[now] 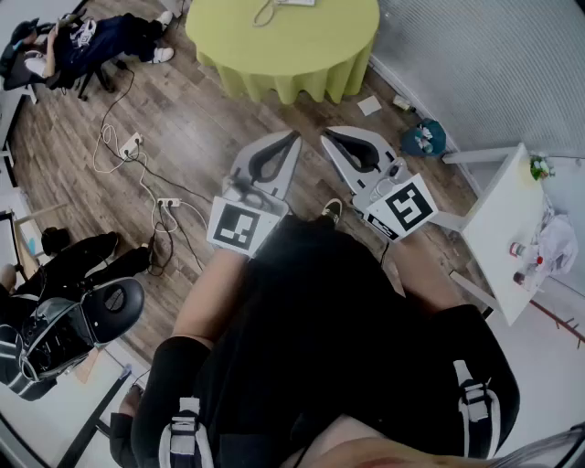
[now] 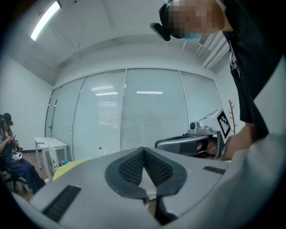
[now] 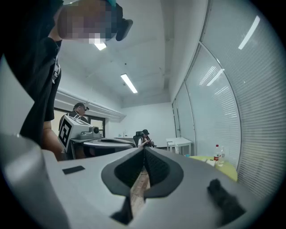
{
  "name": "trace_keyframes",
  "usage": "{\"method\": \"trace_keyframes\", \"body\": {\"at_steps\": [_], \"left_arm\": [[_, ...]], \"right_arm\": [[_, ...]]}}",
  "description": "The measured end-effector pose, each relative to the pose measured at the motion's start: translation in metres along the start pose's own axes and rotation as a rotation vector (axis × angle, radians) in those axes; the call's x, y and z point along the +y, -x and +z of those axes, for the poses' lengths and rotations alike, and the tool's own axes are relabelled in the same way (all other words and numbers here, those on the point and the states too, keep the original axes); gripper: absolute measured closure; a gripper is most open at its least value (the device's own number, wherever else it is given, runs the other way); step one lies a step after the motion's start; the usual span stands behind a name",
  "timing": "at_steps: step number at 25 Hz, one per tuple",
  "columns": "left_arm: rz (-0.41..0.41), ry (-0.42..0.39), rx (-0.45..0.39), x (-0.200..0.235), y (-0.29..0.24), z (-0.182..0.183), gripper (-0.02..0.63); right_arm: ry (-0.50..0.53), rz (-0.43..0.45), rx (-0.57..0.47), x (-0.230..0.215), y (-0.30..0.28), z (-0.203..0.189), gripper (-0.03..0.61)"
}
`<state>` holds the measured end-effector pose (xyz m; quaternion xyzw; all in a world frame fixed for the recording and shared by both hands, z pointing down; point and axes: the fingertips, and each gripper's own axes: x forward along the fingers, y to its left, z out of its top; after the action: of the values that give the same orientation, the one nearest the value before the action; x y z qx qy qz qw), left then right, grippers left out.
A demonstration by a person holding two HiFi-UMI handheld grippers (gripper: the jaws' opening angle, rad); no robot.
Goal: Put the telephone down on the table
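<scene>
— Where is the telephone (image 1: pixel 294 2)?
— On the round green table (image 1: pixel 302 46), back from its near edge and mostly cut off by the top of the head view. Its cord (image 1: pixel 265 13) curls toward that edge.
— And the tongs?
— Both narrow and empty. The left gripper (image 1: pixel 294 137) has its jaws tip to tip, and so does the right gripper (image 1: pixel 326 135). Both are held over the wooden floor (image 1: pixel 183 137), short of the table.

Pale corded telephone (image 1: pixel 294 2) lies on the round green table (image 1: pixel 302 46).
</scene>
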<state>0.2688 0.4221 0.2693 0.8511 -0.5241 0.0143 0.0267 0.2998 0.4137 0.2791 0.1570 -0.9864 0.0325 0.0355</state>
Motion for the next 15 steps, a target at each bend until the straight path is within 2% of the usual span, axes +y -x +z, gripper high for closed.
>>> {"method": "trace_keyframes", "body": {"at_steps": [15], "left_arm": [[0.008,-0.013,-0.002,0.021,0.018,0.003,0.607]], "right_arm": [[0.012,-0.032,-0.002,0.017,-0.022,0.006,0.557]]}}
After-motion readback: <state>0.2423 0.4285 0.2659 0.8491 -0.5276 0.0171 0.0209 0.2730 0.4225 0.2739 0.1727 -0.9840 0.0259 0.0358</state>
